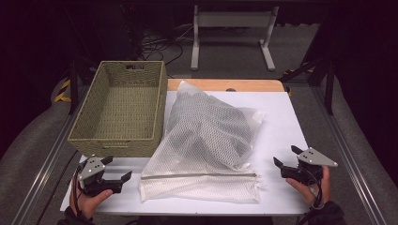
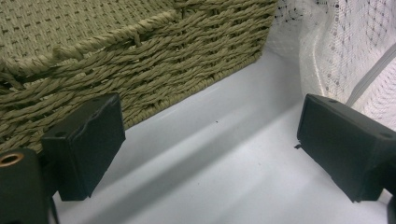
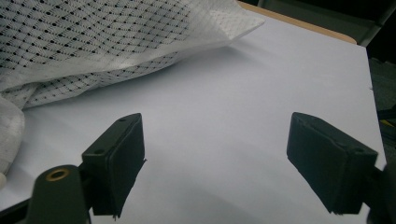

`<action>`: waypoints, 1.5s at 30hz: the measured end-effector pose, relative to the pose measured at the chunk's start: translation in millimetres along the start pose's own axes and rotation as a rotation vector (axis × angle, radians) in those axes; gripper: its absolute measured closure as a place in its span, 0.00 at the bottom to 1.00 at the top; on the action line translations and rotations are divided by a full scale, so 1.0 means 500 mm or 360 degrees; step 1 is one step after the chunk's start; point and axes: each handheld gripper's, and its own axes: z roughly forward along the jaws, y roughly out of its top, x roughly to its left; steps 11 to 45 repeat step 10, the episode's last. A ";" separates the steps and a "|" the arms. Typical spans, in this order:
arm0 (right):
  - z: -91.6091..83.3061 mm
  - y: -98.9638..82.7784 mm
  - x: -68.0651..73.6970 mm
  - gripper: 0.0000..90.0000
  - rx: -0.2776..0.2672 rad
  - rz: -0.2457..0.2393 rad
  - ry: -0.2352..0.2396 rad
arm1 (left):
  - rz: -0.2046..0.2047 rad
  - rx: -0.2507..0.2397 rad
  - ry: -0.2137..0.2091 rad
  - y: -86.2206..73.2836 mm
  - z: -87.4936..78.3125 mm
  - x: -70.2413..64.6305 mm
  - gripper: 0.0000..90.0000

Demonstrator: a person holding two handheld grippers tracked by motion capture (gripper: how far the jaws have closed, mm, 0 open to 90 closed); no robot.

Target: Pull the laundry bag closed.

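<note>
Holding my left gripper [image 1: 116, 176] and right gripper [image 1: 286, 159] spread and empty either side of the white mesh zip-up laundry bag [image 1: 206, 140] lying beside the woven green rectangular basket [image 1: 117, 140], I judge this the approach; next comes grasping the bag's zipper edge.

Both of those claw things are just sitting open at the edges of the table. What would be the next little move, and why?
Probably both grippers move inward toward the mesh bag. The left gripper and right gripper rest open on the white table, either side of the bag and apart from it. The bag is zipped with dark cloth inside, and the wicker basket beside it has room.
</note>
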 end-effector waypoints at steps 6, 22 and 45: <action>-0.001 0.000 0.001 0.22 0.0002 -0.0002 -0.0006 | -0.0002 -0.0002 -0.0002 0.001 0.001 0.000 0.09; -0.003 -0.001 0.003 0.22 0.0001 -0.0005 0.0001 | 0.0002 0.0003 -0.0006 0.002 0.002 -0.001 0.09; -0.003 -0.001 0.003 0.22 0.0001 -0.0005 0.0001 | 0.0002 0.0003 -0.0006 0.002 0.002 -0.001 0.09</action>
